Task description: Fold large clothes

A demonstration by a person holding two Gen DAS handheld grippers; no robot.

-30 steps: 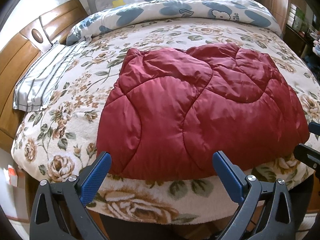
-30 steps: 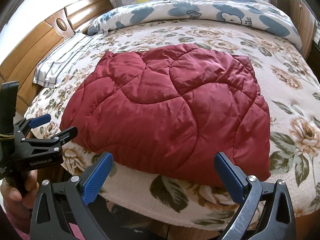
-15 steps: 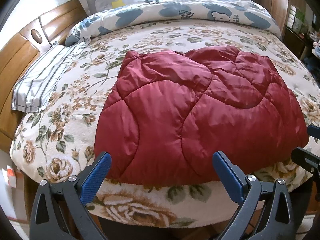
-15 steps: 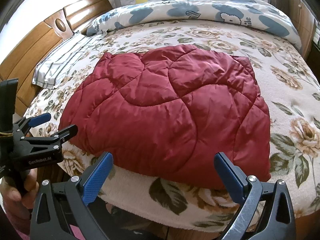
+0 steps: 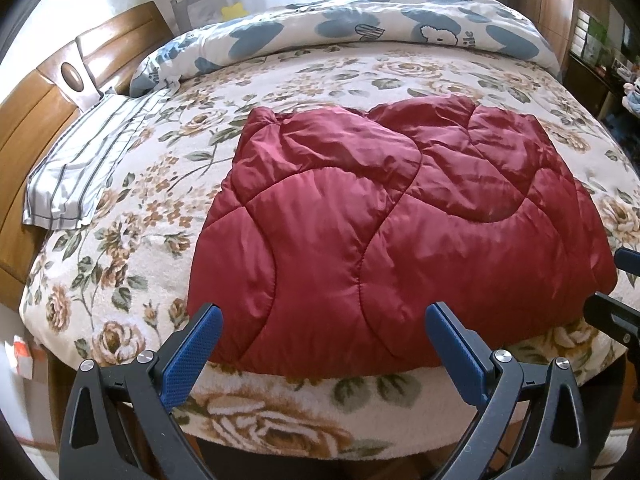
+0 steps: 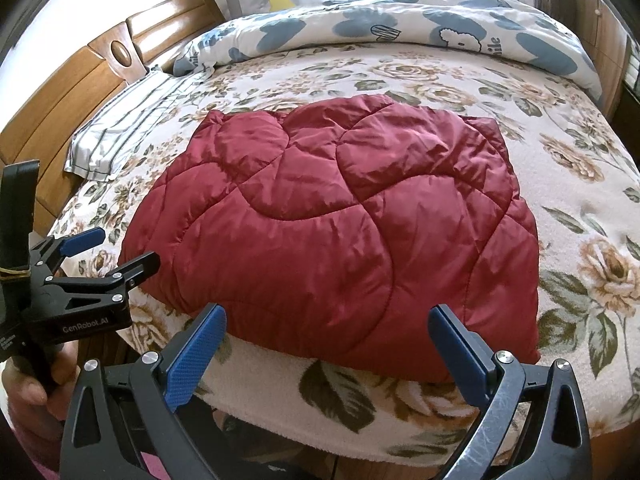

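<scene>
We judge the red quilted jacket [image 5: 400, 232] already folded compact on the bed [image 6: 580, 240] | left gripper [image 5: 324, 344], right gripper [image 6: 328, 344] wide, empty | little left.

A red quilted jacket [image 6: 332, 232] lies folded on the floral blanket [image 6: 580, 184]. The right gripper [image 6: 326, 344] hovers at its near edge, jaws wide apart. The left gripper [image 6: 114, 250] gapes beside its left edge.

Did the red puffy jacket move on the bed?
No. The red jacket lies in the same spot beside the striped pillow; only the camera crept slightly closer.
</scene>
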